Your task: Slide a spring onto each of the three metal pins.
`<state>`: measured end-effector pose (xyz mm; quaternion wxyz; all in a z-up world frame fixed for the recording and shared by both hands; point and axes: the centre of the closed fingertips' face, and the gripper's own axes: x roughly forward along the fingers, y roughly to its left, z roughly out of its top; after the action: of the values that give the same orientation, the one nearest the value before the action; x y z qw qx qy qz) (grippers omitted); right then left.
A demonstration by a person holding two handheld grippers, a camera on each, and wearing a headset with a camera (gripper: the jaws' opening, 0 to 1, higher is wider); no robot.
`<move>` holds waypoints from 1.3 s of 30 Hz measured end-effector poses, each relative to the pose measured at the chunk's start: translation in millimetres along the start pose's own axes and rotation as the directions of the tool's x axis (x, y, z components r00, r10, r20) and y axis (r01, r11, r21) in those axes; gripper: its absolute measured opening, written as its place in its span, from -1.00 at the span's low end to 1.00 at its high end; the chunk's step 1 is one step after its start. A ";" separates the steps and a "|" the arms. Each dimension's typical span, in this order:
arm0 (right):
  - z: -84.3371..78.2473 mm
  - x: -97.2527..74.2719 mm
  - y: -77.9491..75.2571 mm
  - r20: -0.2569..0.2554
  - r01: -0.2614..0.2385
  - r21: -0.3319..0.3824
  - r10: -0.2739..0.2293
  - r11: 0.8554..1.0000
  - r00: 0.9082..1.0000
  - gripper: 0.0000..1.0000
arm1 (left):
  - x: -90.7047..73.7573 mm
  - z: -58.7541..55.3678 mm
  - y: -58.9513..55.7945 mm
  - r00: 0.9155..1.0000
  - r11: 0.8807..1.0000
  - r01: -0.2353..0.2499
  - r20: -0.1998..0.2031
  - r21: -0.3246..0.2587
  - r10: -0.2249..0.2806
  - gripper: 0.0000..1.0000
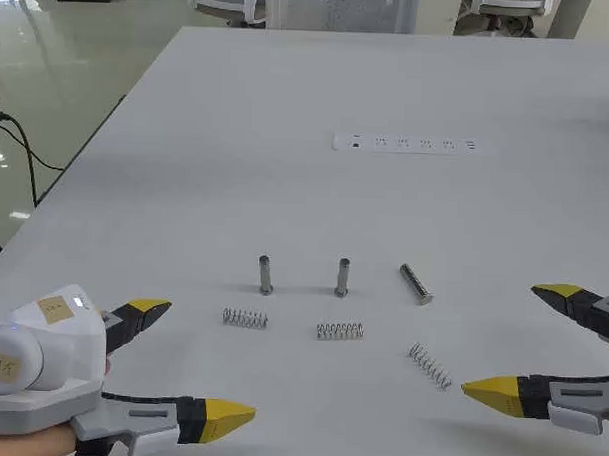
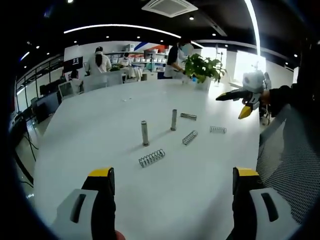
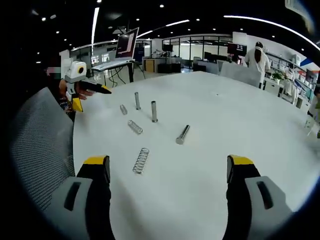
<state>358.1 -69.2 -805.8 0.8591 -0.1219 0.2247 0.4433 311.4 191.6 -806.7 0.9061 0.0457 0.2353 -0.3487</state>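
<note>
Head view: a white table [image 1: 289,107] seen from above, with three metal pins in a row near its middle. The left pin [image 1: 266,275] and middle pin [image 1: 342,277] stand upright, and the right pin [image 1: 416,285] lies on its side. Just nearer than each pin lies a loose spring: the left spring [image 1: 245,318], the middle spring [image 1: 340,331] and the right spring [image 1: 430,365] (this one at an angle), none touching its pin. The left gripper [image 1: 210,360] at the near left and the right gripper [image 1: 499,339] at the near right hover with jaws wide apart, holding nothing. Judged from this, no spring is on a pin yet — all three are left to do, and the fallen pin will probably need standing up or steadying. A white power strip [image 1: 405,143] lies farther back, and a glossy floor [image 1: 70,60] shows past the table's left edge. Left gripper view: the yellow-tipped jaws gape over bare tabletop, the left spring [image 2: 151,158] nearest and the pins beyond. Behind is an open-plan office with ceiling lights, a potted plant [image 2: 202,67] at the table's far end and people standing. Right gripper view: jaws likewise apart, the right spring [image 3: 141,160] closest, the right pin [image 3: 183,134] just beyond — and the left gripper [image 3: 92,89] open across the table.
</note>
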 end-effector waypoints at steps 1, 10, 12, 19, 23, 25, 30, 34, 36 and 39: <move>0.2 0.3 0.4 0.000 -0.002 0.000 0.002 1.000 1.000 0.94 | -0.5 0.2 0.2 1.000 1.000 -0.002 0.001 0.000 0.002 0.94; 3.7 0.5 1.2 -0.002 -0.007 -0.005 0.007 1.000 1.000 0.94 | -4.2 1.2 2.6 1.000 1.000 -0.012 0.012 -0.003 0.012 0.94; 4.0 0.6 1.1 -0.006 -0.006 -0.007 0.006 1.000 1.000 0.94 | -4.2 1.9 2.2 1.000 1.000 -0.012 0.015 -0.003 0.012 0.94; 5.6 -1.4 0.6 -0.006 0.000 -0.006 0.000 1.000 1.000 0.93 | -1.7 1.7 1.9 1.000 1.000 -0.003 0.013 -0.002 0.003 0.94; 5.1 -3.4 0.9 -0.007 0.006 -0.003 -0.006 1.000 1.000 0.92 | -0.5 2.8 2.5 1.000 1.000 0.003 0.013 0.001 -0.003 0.94; 4.5 -4.8 0.8 -0.008 0.010 0.001 -0.010 1.000 1.000 0.92 | 0.3 3.3 2.3 1.000 1.000 0.008 0.012 0.005 -0.008 0.94; 2.5 -8.2 1.2 -0.009 0.021 0.007 -0.021 1.000 1.000 0.92 | 3.2 4.9 1.1 1.000 1.000 0.021 0.011 0.013 -0.021 0.94; 0.6 -11.3 1.4 -0.009 0.032 0.014 -0.031 0.999 0.999 0.91 | 6.0 6.7 -1.0 0.999 0.999 0.035 0.011 0.020 -0.035 0.94; 0.1 -12.7 1.2 -0.010 0.038 0.014 -0.037 0.999 0.999 0.91 | 7.5 7.0 -1.6 0.999 0.999 0.041 0.009 0.024 -0.041 0.94; -0.1 -15.1 -0.4 -0.006 0.048 0.020 -0.048 0.999 0.999 0.91 | 9.5 7.8 -2.8 0.999 0.998 0.051 0.006 0.029 -0.051 0.94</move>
<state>350.7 -80.1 -798.5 0.8701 -0.1199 0.2284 0.4199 318.8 181.8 -803.9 0.8969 0.0514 0.2283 -0.3753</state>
